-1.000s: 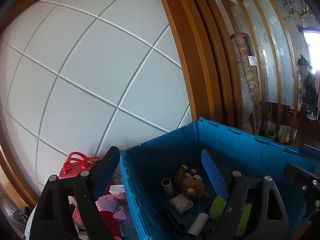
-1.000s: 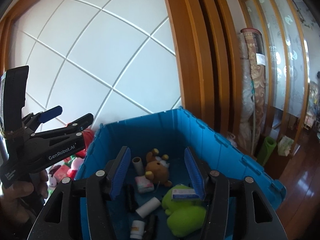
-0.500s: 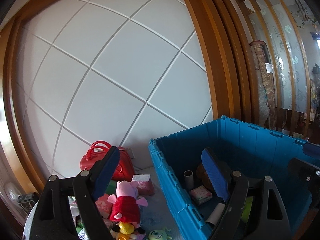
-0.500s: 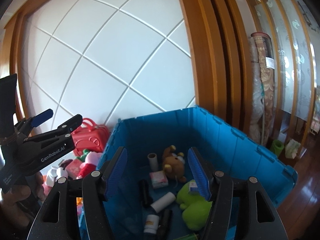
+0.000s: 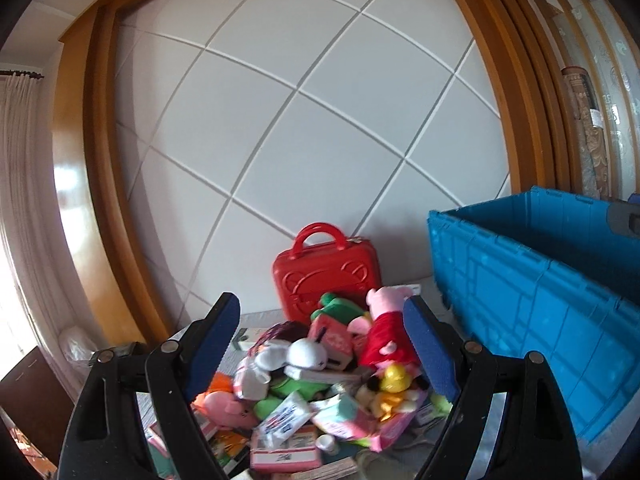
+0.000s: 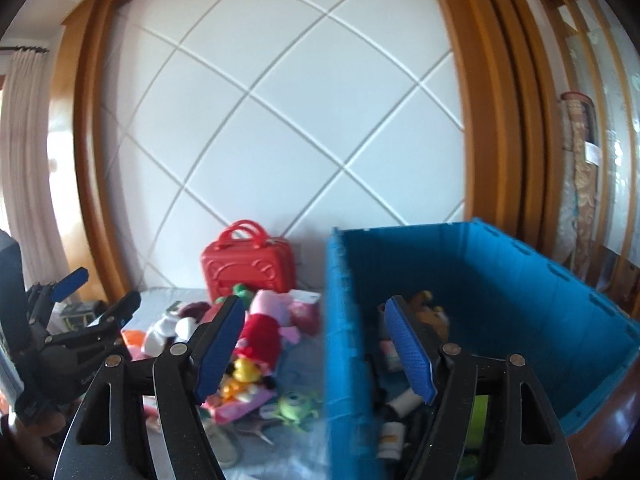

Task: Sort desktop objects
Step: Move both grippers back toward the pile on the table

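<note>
A heap of plush toys and small packets (image 5: 320, 376) lies on the grey tabletop, with a pink pig doll in a red dress (image 5: 386, 332) on top and a red toy suitcase (image 5: 326, 276) behind it. My left gripper (image 5: 324, 340) hovers open in front of the heap, nothing between its blue pads. My right gripper (image 6: 316, 344) straddles the near left wall of the blue crate (image 6: 344, 320); its jaws are opening and empty. Inside the crate lie a brown bear (image 6: 432, 312), white rolls and a green plush. In the right wrist view the left gripper (image 6: 96, 300) shows at the far left.
The blue crate (image 5: 532, 292) stands right of the heap. A white panelled wall with a wooden frame (image 5: 100, 200) runs behind the table. A small green monster toy (image 6: 296, 404) lies near the crate's wall. A curtain (image 5: 20, 200) hangs at the left.
Both grippers have swung left, away from over the crate toward the toy heap. The right gripper's jaws have widened. The heap and red suitcase have come fully into view.
</note>
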